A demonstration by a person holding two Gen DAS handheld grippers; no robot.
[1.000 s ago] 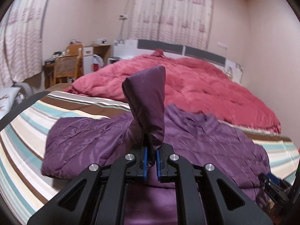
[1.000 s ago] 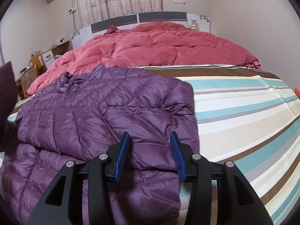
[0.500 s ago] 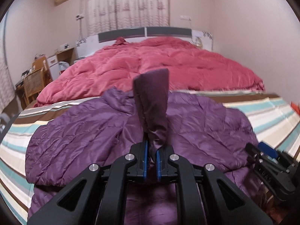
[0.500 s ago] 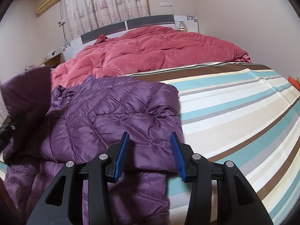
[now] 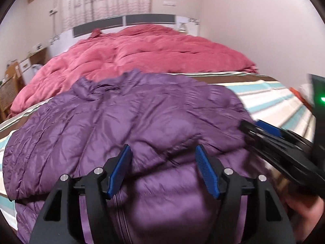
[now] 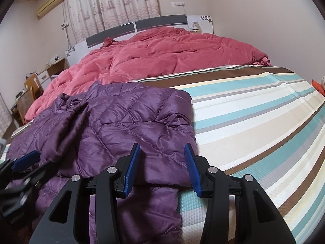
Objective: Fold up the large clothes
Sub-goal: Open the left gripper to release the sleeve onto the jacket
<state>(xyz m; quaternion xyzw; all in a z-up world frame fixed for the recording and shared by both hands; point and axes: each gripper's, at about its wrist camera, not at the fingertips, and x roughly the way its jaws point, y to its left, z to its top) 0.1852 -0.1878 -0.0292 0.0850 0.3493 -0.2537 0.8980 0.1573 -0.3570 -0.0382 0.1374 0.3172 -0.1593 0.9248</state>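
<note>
A purple quilted puffer jacket (image 5: 142,118) lies front-up on the striped bed sheet (image 6: 254,122), collar toward the headboard, both sleeves folded in across the body. My left gripper (image 5: 163,169) is open and empty just above the jacket's lower middle. My right gripper (image 6: 162,166) is open and empty over the jacket's (image 6: 132,126) right folded edge. The right gripper also shows at the right of the left wrist view (image 5: 274,140), and the left gripper at the left edge of the right wrist view (image 6: 22,162).
A crumpled red duvet (image 6: 166,57) covers the far half of the bed up to the headboard (image 6: 142,25). A desk and wicker chair (image 6: 28,95) stand at the left. Bare striped sheet extends right of the jacket.
My left gripper has opened and let go of the purple sleeve, which now lies across the jacket's front. The left view swung right. My right gripper stayed open and shifted slightly.
</note>
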